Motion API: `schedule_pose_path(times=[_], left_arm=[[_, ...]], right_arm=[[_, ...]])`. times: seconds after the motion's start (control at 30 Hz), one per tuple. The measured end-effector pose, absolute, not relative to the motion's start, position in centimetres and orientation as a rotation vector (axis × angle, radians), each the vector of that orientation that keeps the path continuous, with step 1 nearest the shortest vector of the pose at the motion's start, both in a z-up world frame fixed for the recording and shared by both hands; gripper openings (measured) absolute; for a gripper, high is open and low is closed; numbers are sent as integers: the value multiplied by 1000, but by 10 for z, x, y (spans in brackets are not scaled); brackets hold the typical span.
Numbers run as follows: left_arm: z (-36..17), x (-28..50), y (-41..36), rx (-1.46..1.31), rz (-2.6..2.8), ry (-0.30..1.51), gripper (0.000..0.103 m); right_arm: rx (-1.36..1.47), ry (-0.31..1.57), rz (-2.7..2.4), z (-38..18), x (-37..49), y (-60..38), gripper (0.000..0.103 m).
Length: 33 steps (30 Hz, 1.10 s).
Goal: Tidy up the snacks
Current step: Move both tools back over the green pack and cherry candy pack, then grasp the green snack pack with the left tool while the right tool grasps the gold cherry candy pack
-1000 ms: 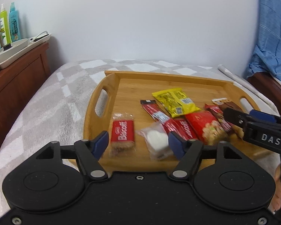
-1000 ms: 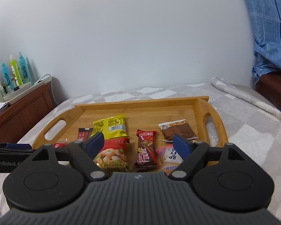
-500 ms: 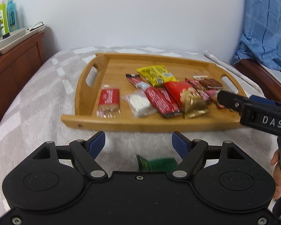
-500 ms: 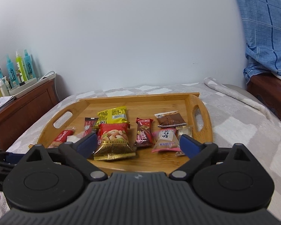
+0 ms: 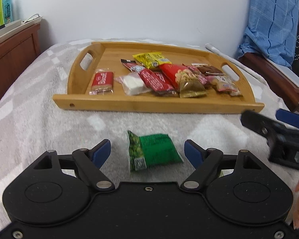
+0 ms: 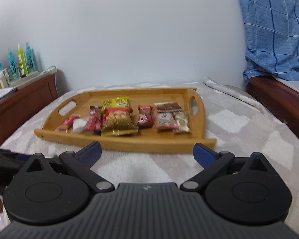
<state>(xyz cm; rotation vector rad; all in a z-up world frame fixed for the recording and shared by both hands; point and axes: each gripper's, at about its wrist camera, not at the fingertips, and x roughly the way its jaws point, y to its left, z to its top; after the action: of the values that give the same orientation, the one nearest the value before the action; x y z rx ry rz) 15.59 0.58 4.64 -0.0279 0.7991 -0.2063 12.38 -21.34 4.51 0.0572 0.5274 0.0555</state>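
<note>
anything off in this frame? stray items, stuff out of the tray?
One stray: a green snack packet lies on the grey blanket, outside the wooden tray, on its near side, between the open left tongs, untouched. Inside the tray, several packets overlap in an untidy cluster. Nothing looks spilled or torn.

Both pictures are evenly lit by soft, diffuse indoor light, with no hard shadows; its source cannot be seen. The white wall (image 6: 129, 39) looks bright with a slightly blue tone. Under the wooden tray (image 5: 159, 105) there is only a thin, weak shadow on the bed (image 5: 39, 119). The fisheye lens bends straight lines strongly near the edges, and the corners are dark. The left wrist view is mostly sharp, but the right tongs (image 5: 269, 125) are blurred there. The right wrist view is softer overall, with slightly smeared snack packets (image 6: 119, 119).
</note>
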Motion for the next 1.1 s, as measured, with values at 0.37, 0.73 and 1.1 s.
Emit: schedule_pose_path(times=[0.37, 0.73, 1.1], left_arm=[[38, 152, -3, -18, -218, 803, 80], [42, 145, -7, 11, -202, 784, 42], [53, 130, 6, -9, -222, 768, 24]], right_arm=[[-31, 576, 66, 28, 56, -202, 103], [-60, 616, 210, 13, 45, -169, 100], [-1, 651, 264, 3, 52, -159, 79]])
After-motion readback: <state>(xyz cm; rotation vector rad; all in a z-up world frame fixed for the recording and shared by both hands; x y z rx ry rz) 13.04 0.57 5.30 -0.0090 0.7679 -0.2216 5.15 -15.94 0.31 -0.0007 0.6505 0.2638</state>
